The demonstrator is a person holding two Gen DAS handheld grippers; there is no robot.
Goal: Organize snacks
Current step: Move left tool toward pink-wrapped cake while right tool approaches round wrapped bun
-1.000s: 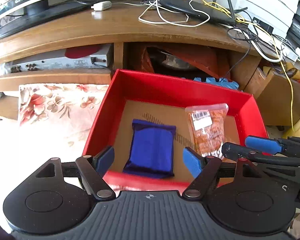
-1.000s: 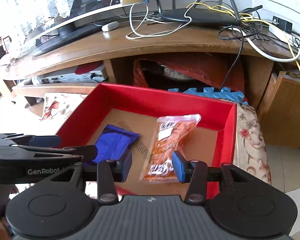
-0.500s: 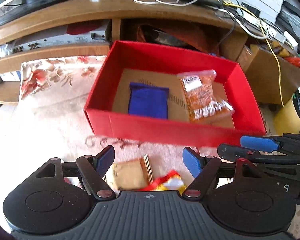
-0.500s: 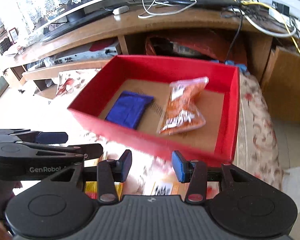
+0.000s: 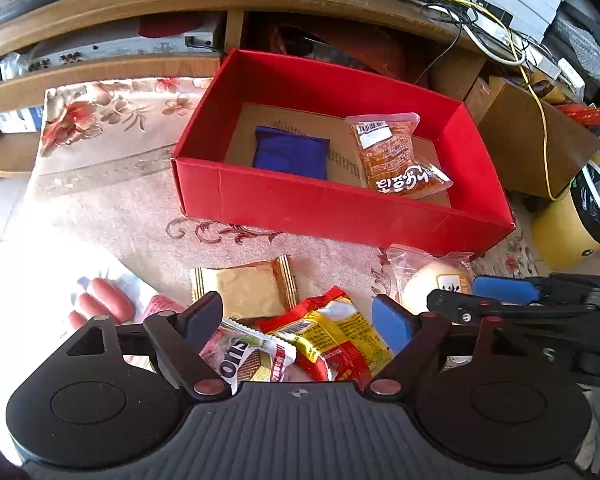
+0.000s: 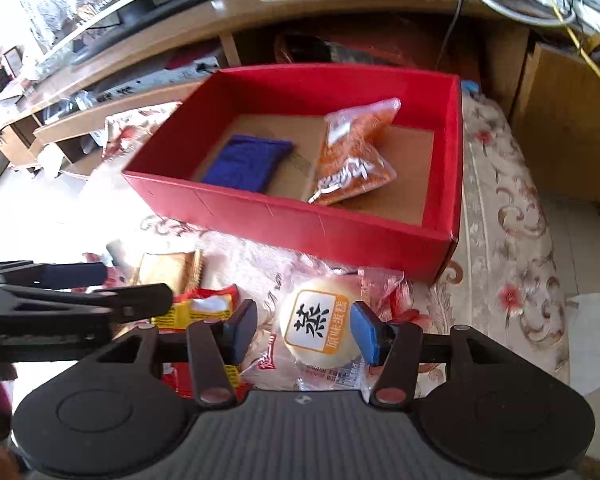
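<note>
Right tongs (image 6: 303,330) are opening around the wrapped bun (image 6: 314,326) just in front of the red box (image 6: 284,216), nothing clamped, left tongs (image 5: 296,322) opening too; that bun looks soft, light, crinkly-slippery, so pinch gently across its middle.
</note>
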